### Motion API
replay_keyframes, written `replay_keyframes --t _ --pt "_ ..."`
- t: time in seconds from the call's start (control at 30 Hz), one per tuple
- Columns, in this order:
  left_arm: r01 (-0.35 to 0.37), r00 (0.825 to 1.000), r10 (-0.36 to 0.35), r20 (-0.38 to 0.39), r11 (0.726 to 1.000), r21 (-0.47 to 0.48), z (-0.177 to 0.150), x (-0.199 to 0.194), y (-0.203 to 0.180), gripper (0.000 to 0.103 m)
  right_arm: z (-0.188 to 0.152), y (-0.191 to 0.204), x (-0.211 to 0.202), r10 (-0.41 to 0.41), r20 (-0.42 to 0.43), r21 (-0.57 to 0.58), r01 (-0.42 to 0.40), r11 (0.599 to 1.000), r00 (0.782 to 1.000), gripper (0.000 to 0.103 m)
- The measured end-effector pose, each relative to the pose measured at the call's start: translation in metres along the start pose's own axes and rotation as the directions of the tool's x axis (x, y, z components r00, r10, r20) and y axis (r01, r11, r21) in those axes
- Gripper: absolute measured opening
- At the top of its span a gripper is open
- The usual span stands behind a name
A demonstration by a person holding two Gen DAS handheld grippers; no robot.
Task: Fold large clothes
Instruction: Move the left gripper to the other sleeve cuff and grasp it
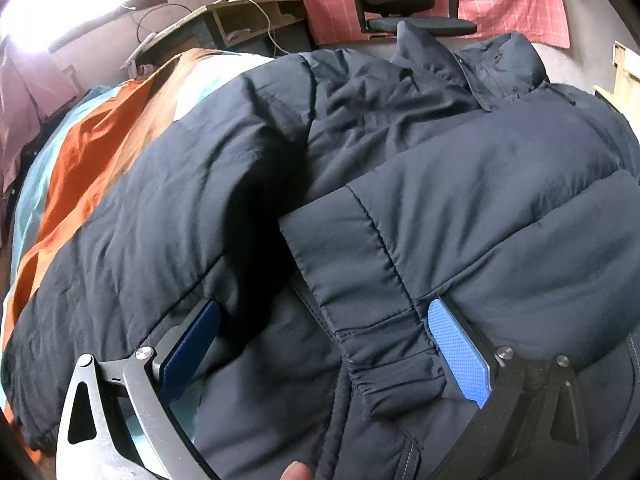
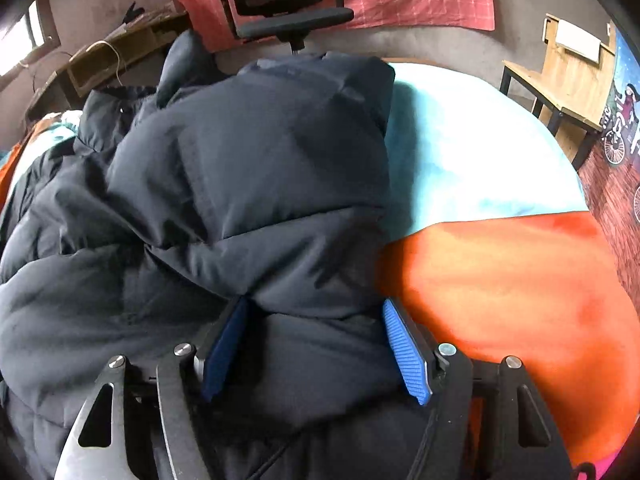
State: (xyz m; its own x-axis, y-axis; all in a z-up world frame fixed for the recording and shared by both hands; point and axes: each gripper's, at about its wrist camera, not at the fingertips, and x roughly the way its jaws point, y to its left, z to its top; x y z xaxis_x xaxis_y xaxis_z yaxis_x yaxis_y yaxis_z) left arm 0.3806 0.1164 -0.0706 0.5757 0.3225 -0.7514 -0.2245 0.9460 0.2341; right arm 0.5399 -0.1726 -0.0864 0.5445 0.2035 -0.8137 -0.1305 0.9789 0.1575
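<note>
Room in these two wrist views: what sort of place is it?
Most likely a bedroom that doubles as a study. A dark puffer jacket lies on a bed sheet of orange and pale blue, with an office chair and a wooden desk behind.

Jacket [image 1: 400,160] hem probably runs past the bottom edge.
</note>
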Motion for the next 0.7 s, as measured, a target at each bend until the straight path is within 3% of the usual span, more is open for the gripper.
replay_keyframes --t 0.17,0.23,0.33,0.4,0.6,0.7 --pt "0.043 0.999 -0.042 0.010 0.993 -0.113 -0.009 -0.022 0.024 0.102 -0.003 -0.003 -0.005 -0.003 0.028 0.017 0.003 1.000 1.000 0.074" --pt "0.034 0.999 -0.036 -0.008 0.987 -0.157 -0.016 -0.031 0.036 0.102 -0.004 -0.011 -0.007 -0.016 0.023 0.060 0.015 0.998 1.000 0.091" --pt "0.030 0.999 -0.038 -0.030 0.973 -0.230 -0.032 -0.048 0.063 0.102 0.001 -0.023 -0.007 0.033 -0.010 0.117 -0.032 0.993 0.999 0.092" --pt "0.018 0.999 -0.031 -0.041 0.960 -0.280 -0.043 -0.058 0.087 0.102 0.003 -0.021 -0.017 0.011 0.010 0.122 -0.012 0.992 1.000 0.092" --pt "-0.082 0.994 0.045 -0.095 0.898 -0.432 -0.076 -0.078 0.161 0.102 0.012 0.037 -0.058 -0.028 0.132 -0.014 0.031 0.999 0.991 0.092" --pt "-0.127 0.991 0.085 -0.106 0.854 -0.505 -0.093 -0.086 0.194 0.102 0.018 0.075 -0.067 0.032 0.141 -0.084 -0.020 0.996 0.990 0.095"
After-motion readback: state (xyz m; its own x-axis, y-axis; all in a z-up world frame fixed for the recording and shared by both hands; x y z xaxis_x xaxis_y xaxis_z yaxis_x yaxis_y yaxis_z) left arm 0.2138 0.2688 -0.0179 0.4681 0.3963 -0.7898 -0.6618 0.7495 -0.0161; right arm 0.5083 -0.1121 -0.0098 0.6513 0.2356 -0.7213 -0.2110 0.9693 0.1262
